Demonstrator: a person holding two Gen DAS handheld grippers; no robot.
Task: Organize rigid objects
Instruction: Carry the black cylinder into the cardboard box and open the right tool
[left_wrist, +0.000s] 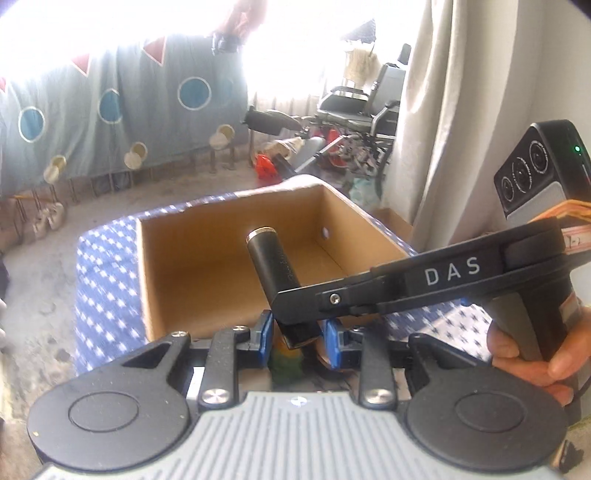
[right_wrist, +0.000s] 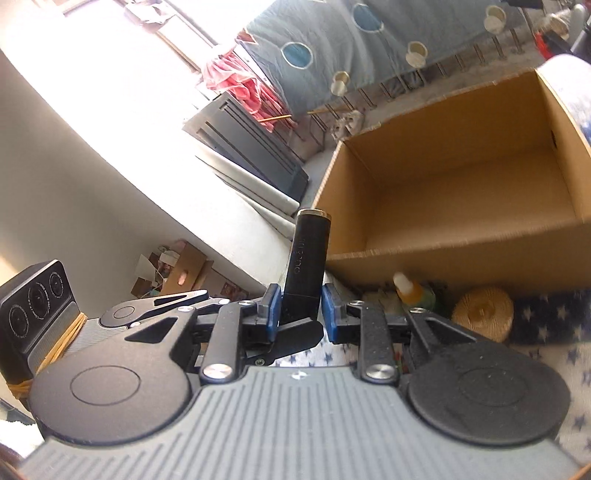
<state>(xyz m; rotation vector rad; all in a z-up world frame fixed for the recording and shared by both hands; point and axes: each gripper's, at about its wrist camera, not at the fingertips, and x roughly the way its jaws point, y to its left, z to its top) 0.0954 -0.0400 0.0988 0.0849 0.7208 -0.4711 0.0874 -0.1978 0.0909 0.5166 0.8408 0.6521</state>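
Left wrist view: my left gripper (left_wrist: 300, 341) has its blue pads drawn in narrow around the foot of a black cylinder with a gold-rimmed cap (left_wrist: 271, 258). A thin slit shows on each side of the foot, so I cannot tell whether the pads press on it. My right gripper (left_wrist: 291, 306) reaches in from the right and crosses the same foot, one black finger lying over its near side. I cannot tell its grip from here either.

From the right wrist view, my right gripper (right_wrist: 300, 310) likewise has its pads close on both sides of the black cylinder (right_wrist: 306, 251), again with slim gaps. A finger of my left gripper (right_wrist: 295, 328) comes in from the left and lies across the cylinder's base.

The cylinder stands off the cloth, cap end far and tilted a little left, just at the near side of an open brown cardboard box (left_wrist: 166, 277). Inside the box (right_wrist: 461, 266) I see only bare cardboard floor and walls. It sits on a blue cloth with white stars (right_wrist: 546, 317). Near its front wall lie a small amber bottle with a white cap (right_wrist: 410, 291) and a ball of tan twine (right_wrist: 484, 314).

My right hand (left_wrist: 535, 354) wraps the right gripper's handle at the right edge, fingers curled round it.
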